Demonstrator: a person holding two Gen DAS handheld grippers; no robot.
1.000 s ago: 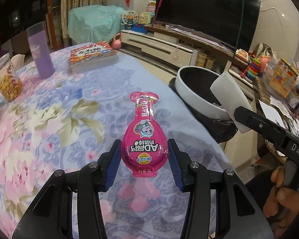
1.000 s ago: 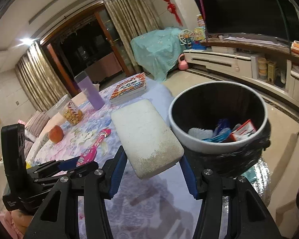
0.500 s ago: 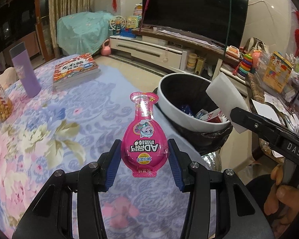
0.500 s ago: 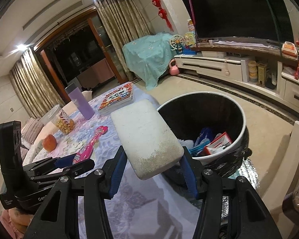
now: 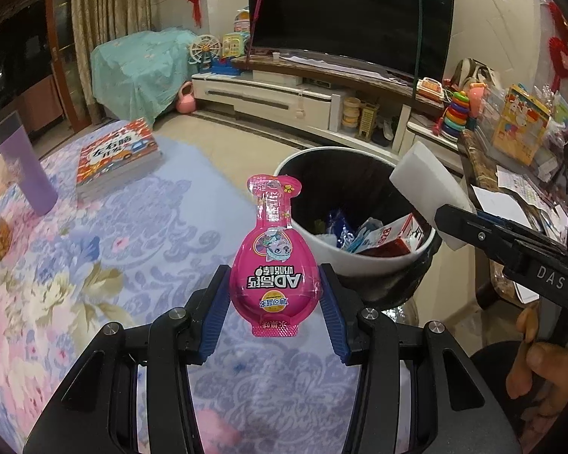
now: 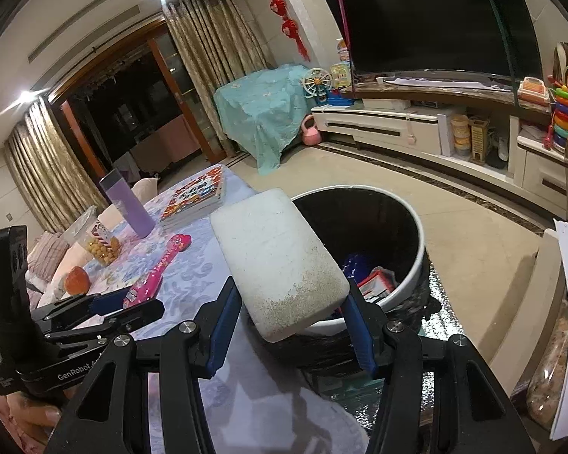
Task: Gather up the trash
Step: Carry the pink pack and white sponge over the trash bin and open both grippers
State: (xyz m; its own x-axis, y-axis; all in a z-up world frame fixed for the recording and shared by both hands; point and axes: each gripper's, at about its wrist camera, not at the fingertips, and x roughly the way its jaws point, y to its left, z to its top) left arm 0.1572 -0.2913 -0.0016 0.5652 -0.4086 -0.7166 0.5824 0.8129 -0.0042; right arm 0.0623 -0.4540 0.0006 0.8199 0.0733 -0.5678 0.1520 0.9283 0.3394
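On the floral table [image 5: 75, 265] lie a purple cup [image 5: 22, 166] and a book [image 5: 117, 159]. The left gripper [image 5: 272, 295] pinches a pink packet [image 5: 272, 261] over the table edge. The bin [image 5: 375, 261], holding trash, stands just past it. The right gripper [image 6: 287, 317] clamps a white sponge [image 6: 276, 261] near the bin's rim.
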